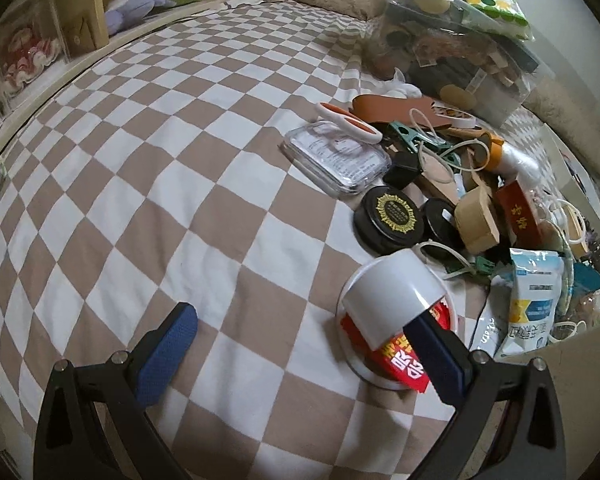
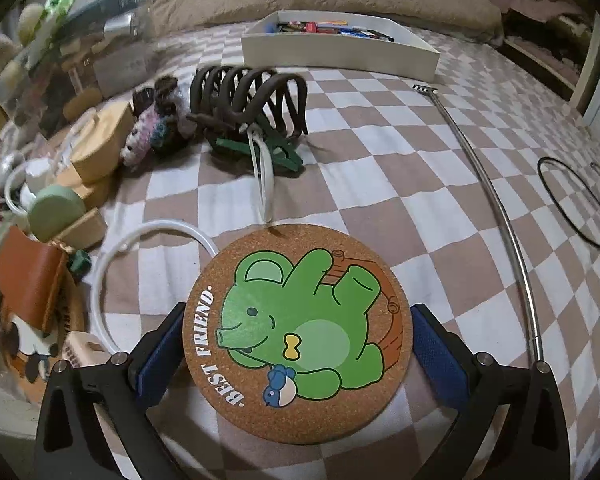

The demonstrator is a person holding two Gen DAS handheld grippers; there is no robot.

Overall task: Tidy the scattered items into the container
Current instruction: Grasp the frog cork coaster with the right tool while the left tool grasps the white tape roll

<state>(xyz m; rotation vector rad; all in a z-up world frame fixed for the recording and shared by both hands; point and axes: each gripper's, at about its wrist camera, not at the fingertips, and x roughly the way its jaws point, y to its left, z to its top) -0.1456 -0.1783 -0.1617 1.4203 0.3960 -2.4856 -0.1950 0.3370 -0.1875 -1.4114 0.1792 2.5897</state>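
In the right wrist view, my right gripper (image 2: pixel 298 340) is shut on a round cork coaster (image 2: pixel 298 332) printed with a green bear; both blue pads touch its rim. The white box container (image 2: pixel 340 54) with small items inside stands far ahead on the checkered bedspread. In the left wrist view, my left gripper (image 1: pixel 300 344) is open. Its right finger (image 1: pixel 436 356) lies over a white round holder with a red packet (image 1: pixel 392 316); its left finger (image 1: pixel 168 352) is over bare cloth. A pile of scattered items (image 1: pixel 440 184) lies to the right.
A dark spiral hair claw (image 2: pixel 248 100), a green clip with white ties (image 2: pixel 268 152), a white ring (image 2: pixel 116 276), a long metal rod (image 2: pixel 496 200) and a black wire hoop (image 2: pixel 576 204) lie on the bed. A clear bin (image 1: pixel 460 40) stands behind the pile. A shelf runs along the bed's left side (image 1: pixel 40 60).
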